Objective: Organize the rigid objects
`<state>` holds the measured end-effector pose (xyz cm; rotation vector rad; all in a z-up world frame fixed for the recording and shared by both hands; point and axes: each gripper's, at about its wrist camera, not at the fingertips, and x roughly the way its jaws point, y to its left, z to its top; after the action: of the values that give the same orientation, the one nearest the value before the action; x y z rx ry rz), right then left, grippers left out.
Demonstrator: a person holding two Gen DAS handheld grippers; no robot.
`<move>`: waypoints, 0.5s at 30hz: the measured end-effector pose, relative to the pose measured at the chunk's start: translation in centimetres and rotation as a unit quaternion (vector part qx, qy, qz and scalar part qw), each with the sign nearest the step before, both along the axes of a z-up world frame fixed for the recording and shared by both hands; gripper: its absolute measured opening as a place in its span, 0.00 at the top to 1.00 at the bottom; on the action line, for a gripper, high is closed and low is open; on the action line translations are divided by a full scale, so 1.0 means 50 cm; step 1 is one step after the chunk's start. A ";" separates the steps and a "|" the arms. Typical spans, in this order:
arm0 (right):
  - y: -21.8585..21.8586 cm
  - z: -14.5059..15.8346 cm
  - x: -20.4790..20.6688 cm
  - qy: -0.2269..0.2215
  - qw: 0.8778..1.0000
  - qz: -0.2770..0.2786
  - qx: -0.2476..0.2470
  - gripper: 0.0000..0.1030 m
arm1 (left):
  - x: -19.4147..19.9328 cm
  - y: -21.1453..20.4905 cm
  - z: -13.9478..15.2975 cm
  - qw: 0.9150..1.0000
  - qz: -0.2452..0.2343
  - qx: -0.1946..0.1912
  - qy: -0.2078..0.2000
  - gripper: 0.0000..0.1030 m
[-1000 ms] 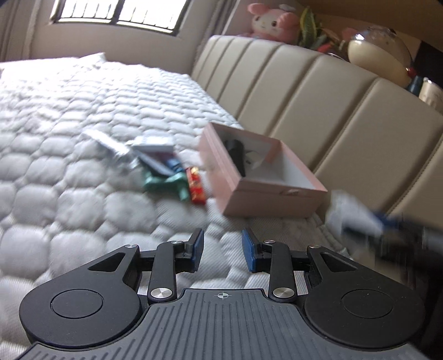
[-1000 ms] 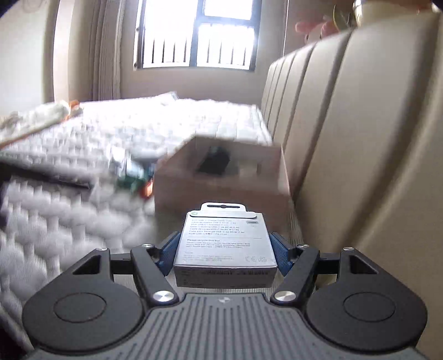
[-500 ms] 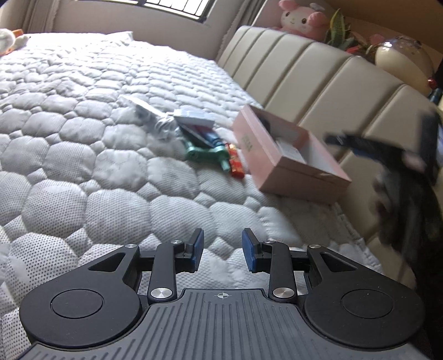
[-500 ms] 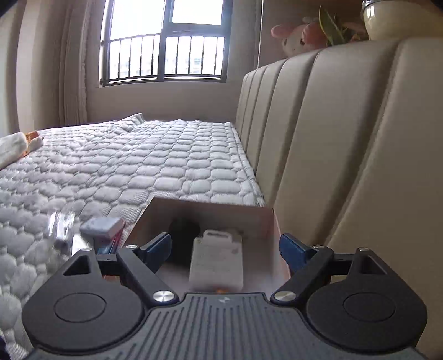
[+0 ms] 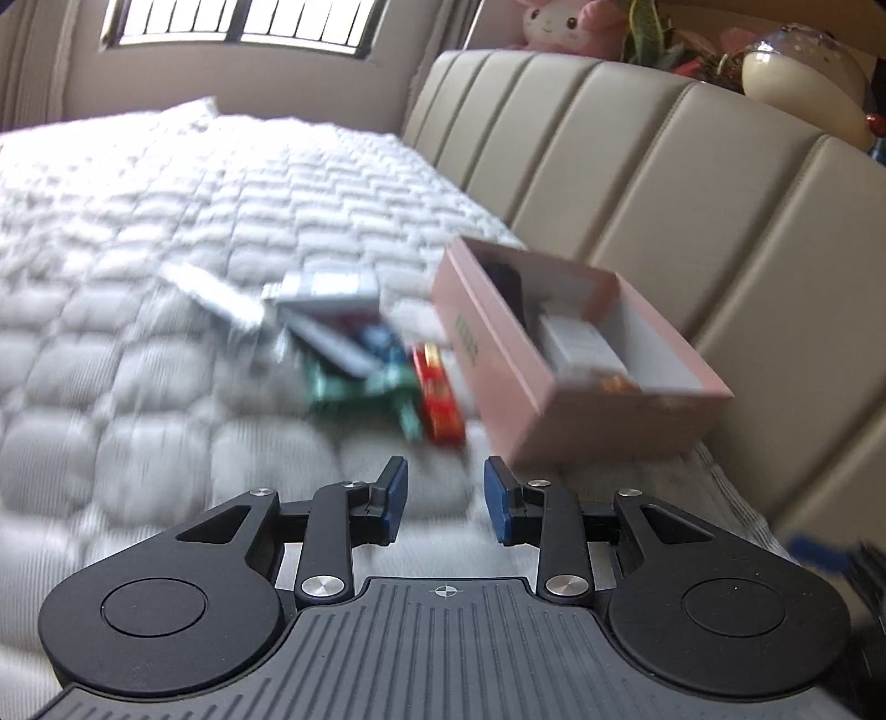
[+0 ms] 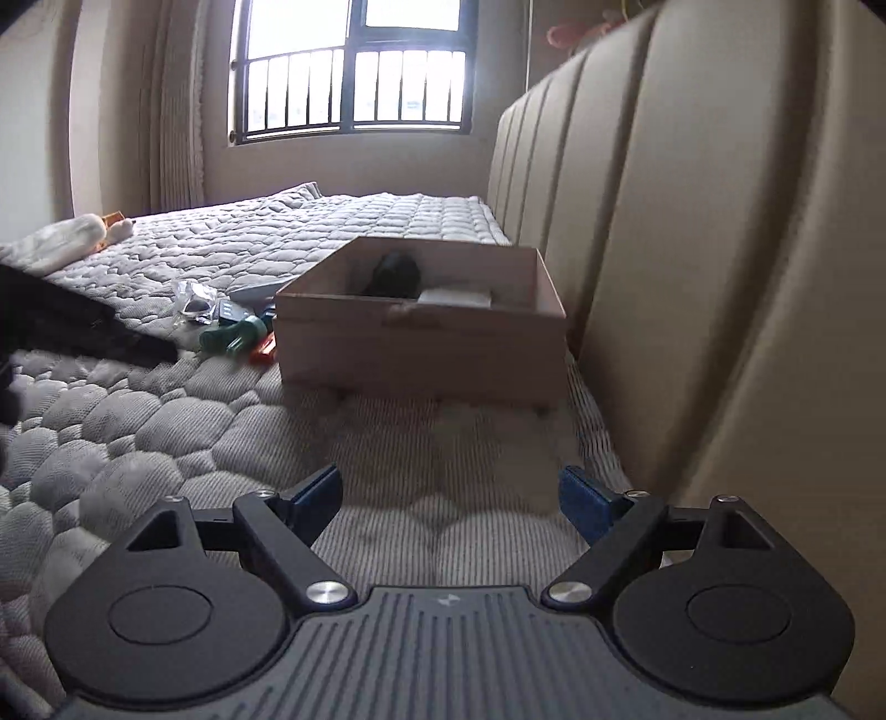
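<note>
Left gripper (image 5: 446, 501): I read its jaws as parted by a narrow gap with nothing between them, only the quilted bed (image 5: 166, 443) behind. The left wrist view is smeared by motion blur, so fine detail there is poor.

Right gripper (image 6: 449, 498): jaws spread wide and empty, over striped bedding at the bottom of its frame.

Pink box (image 5: 531, 387) sits right of centre in the left wrist view, lid off, close against the padded headboard (image 5: 664, 183). Inside I see a white carton (image 5: 581, 346) lying flat and a dark object (image 5: 506, 282) toward the far end (too blurred to name). In the right wrist view the same box (image 6: 421, 349) is centre frame, with the white carton (image 6: 455, 298) and the dark object (image 6: 396, 274) showing over its rim.

Loose items lie on the bed just left of the box: a red packet (image 5: 439, 396) nearest its wall, a green thing (image 5: 360, 387), a white flat box (image 5: 326, 288), and a silvery wrapper (image 5: 210, 293) farthest left. Right wrist view shows the green thing (image 6: 232, 335) and a crinkled clear wrapper (image 6: 194, 302) at middle left.

Pink plush toy (image 5: 559, 25) stands on the ledge above the headboard, top of the frame. Barred window (image 6: 354, 72) at upper centre of the right wrist view.
</note>
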<state>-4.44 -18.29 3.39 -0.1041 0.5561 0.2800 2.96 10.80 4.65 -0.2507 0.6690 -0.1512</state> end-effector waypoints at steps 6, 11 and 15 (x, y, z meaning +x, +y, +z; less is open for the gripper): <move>-0.003 -0.018 -0.027 -0.021 0.999 0.006 -0.028 0.17 | 0.127 0.068 -0.006 0.997 0.056 -0.036 0.026 0.68; -0.017 -0.023 -0.030 -0.012 1.000 0.011 -0.011 0.17 | 0.184 0.100 -0.031 0.995 0.064 -0.059 0.056 0.68; -0.020 -0.035 -0.030 0.001 1.000 0.010 -0.008 0.17 | 0.195 0.112 -0.047 0.994 0.058 -0.069 0.069 0.68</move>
<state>-5.96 -19.28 1.65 -0.1256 0.5590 0.2957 12.73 16.40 2.30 -0.4350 0.7810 -0.0694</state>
